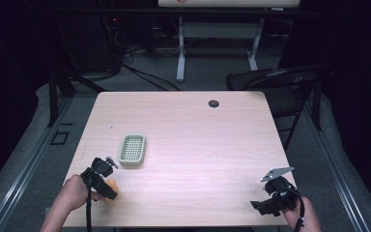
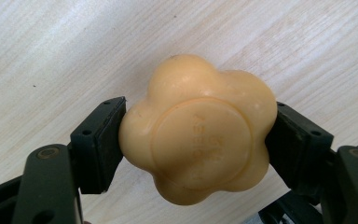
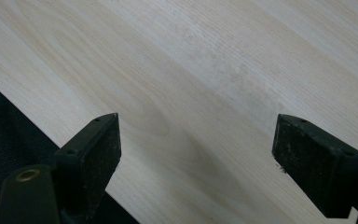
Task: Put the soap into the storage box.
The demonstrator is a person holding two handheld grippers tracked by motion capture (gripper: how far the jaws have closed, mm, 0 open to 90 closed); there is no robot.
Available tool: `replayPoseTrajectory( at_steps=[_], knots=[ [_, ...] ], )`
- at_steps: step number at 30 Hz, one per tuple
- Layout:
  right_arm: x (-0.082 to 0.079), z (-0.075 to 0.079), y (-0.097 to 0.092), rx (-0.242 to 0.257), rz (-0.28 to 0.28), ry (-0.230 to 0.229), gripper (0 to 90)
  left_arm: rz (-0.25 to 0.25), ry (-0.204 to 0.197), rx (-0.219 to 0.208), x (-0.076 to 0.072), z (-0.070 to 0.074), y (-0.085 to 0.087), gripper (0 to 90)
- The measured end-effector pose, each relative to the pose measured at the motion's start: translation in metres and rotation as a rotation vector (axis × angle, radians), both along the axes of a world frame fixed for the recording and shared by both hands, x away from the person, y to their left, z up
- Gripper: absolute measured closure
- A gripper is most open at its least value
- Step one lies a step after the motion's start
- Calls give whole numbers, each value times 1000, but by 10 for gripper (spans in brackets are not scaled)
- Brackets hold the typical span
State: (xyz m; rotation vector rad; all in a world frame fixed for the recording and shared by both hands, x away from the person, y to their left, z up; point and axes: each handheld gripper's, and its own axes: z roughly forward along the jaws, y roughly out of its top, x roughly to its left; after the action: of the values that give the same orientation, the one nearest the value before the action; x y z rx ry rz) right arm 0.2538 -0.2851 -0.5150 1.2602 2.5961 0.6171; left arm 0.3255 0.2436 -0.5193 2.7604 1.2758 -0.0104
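Note:
A flower-shaped yellow-orange soap bar [image 2: 198,128] is clamped between the black pads of my left gripper [image 2: 198,140], one pad pressing on each side of it. From above, that gripper [image 1: 107,189] is near the table's front left edge, with the soap [image 1: 111,185] peeking out beside it. A pale green soap dish [image 1: 133,150] with a slotted top stands just beyond it on the table. My right gripper [image 3: 196,149] is open above bare wood, nothing between its pads; in the high view it [image 1: 265,205] sits at the front right corner.
The light wooden table [image 1: 198,140] has a dark round grommet [image 1: 214,103] near its far edge. A black folding chair [image 1: 280,82] stands behind the far right corner. Cables and a white desk frame lie on the floor farther back.

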Motion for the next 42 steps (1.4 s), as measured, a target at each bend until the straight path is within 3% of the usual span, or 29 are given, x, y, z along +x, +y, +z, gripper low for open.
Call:
replayPoseTrajectory(
  at_steps=[16,42],
  knots=[
    [1,-1,0,-3,0,-7,152,-6,-32,-24,11,16,0,269],
    [0,-2,1,-3,1,5,152,-45,-30,-22,45,30,-17,269]
  ],
)
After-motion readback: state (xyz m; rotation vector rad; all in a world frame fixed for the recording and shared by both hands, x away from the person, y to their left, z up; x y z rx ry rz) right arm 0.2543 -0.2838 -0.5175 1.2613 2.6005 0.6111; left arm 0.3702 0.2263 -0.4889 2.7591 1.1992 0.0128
